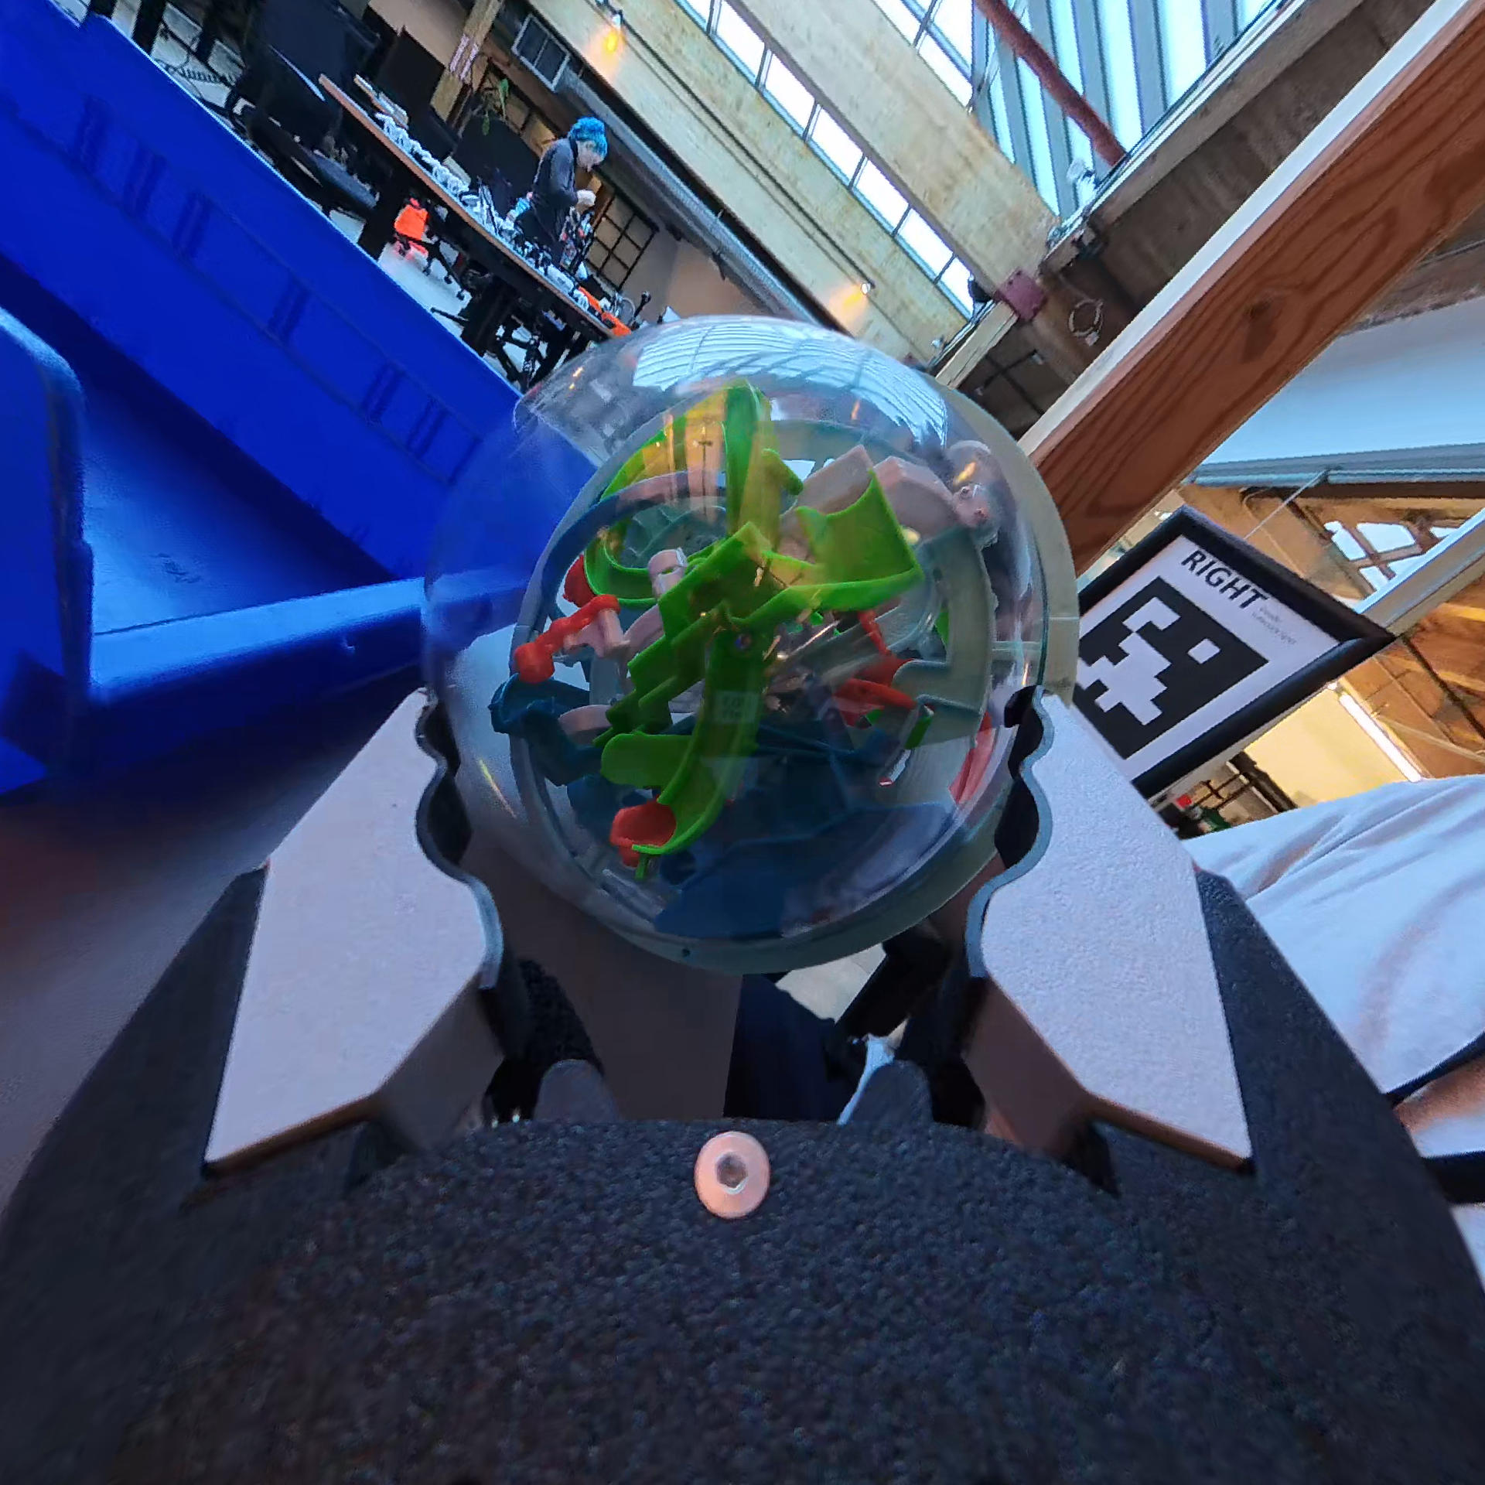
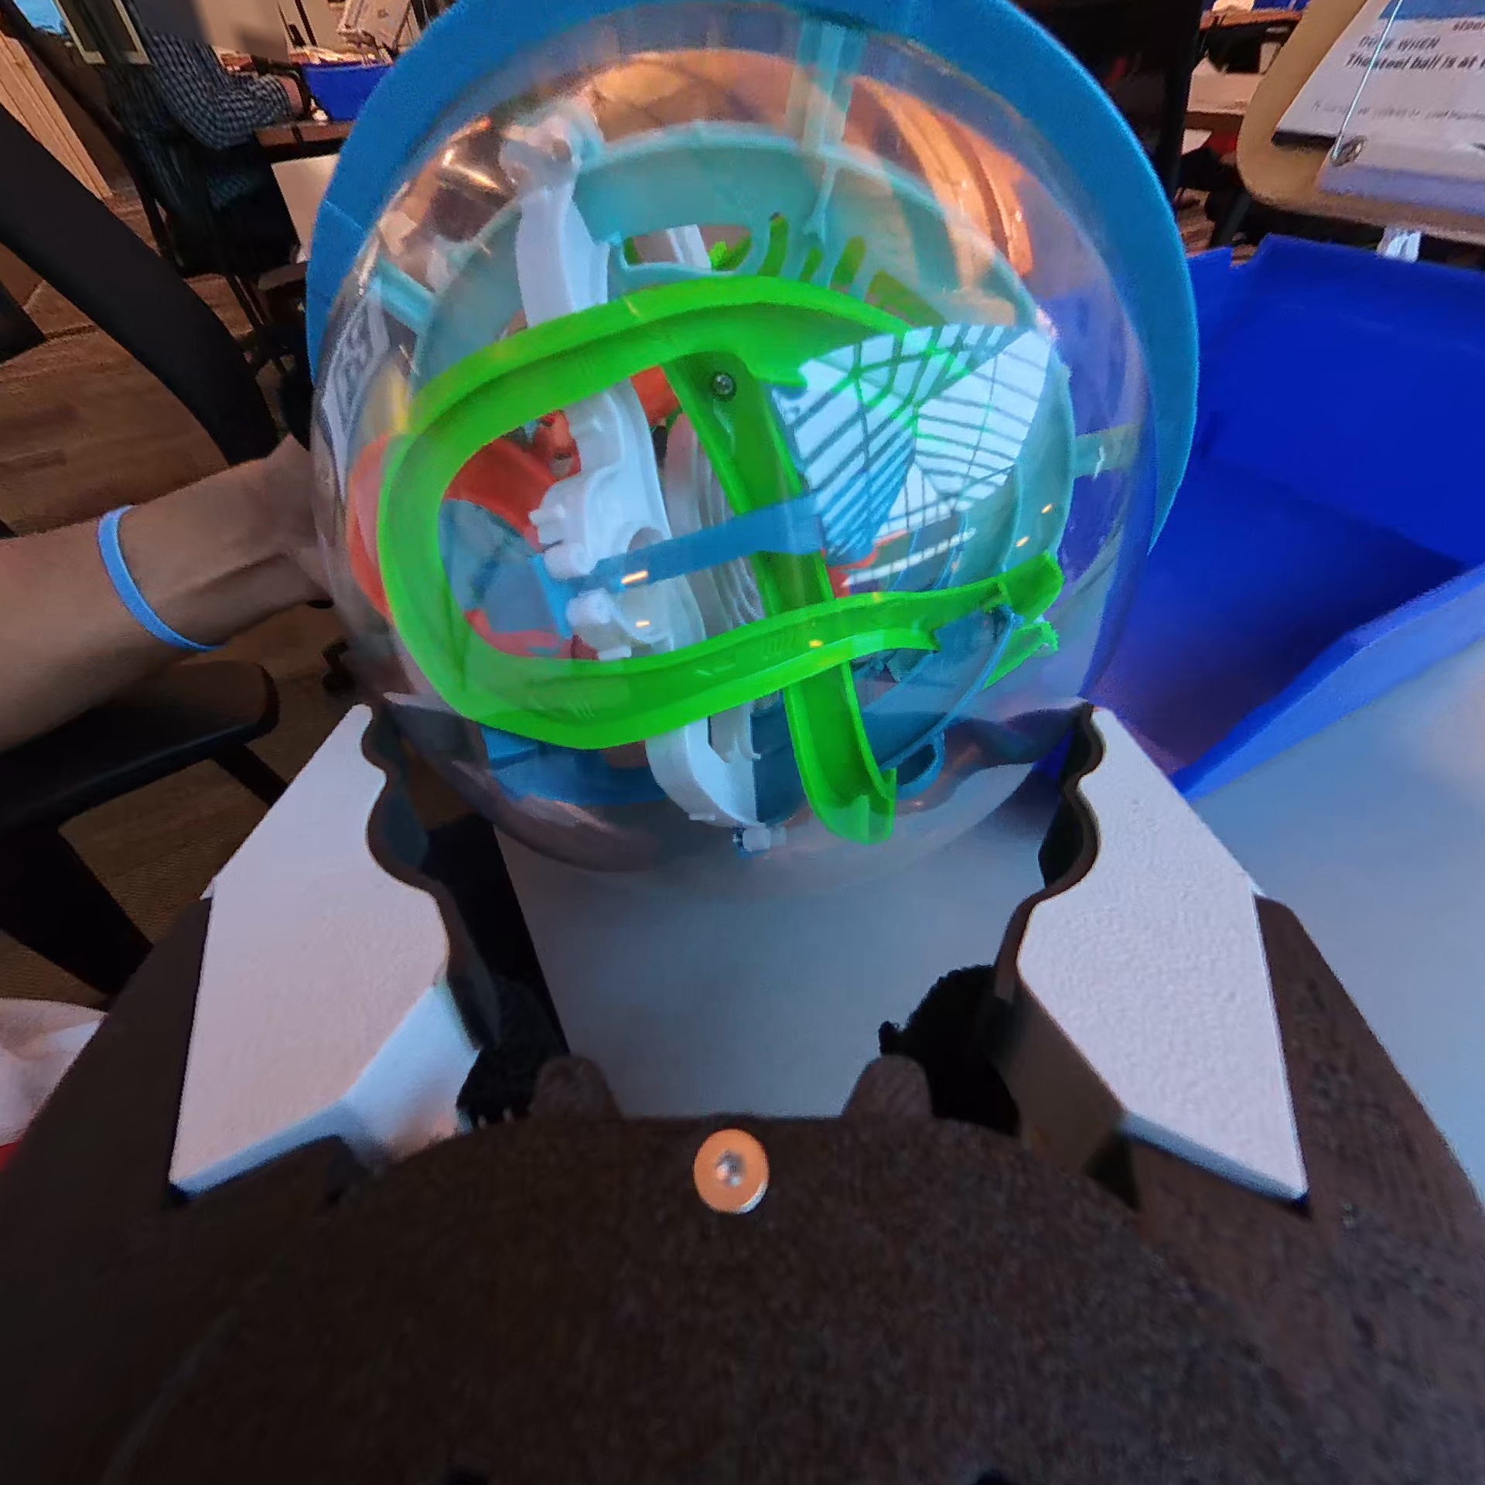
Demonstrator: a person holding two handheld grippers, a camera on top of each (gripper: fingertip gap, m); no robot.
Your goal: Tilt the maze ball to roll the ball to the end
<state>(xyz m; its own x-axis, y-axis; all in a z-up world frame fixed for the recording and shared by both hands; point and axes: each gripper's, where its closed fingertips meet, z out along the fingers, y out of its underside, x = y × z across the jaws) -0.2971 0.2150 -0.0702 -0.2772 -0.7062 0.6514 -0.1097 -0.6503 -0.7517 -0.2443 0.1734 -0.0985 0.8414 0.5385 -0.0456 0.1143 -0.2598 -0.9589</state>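
The maze ball (image 1: 747, 643) is a clear sphere with green, red, blue and pale tracks inside and a blue-grey ring around it. My left gripper (image 1: 735, 723) is shut on it, with the fingertips pressing its lower sides. My right gripper (image 2: 727, 747) is shut on the same maze ball (image 2: 723, 450) from another side and holds it above the grey table (image 2: 1326, 884). The right gripper's black-and-white marker plate (image 1: 1205, 643) shows behind the ball in the left wrist view. A hand with a blue wristband (image 2: 128, 578) shows left of the ball. I cannot pick out the small steel ball.
A blue plastic bin (image 1: 241, 402) sits close beside the ball and also shows in the right wrist view (image 2: 1326, 522). A black chair (image 2: 120, 763) is at the left. A paper sign on a stand (image 2: 1382, 96) is at the back right. A person (image 1: 562, 185) stands at a far table.
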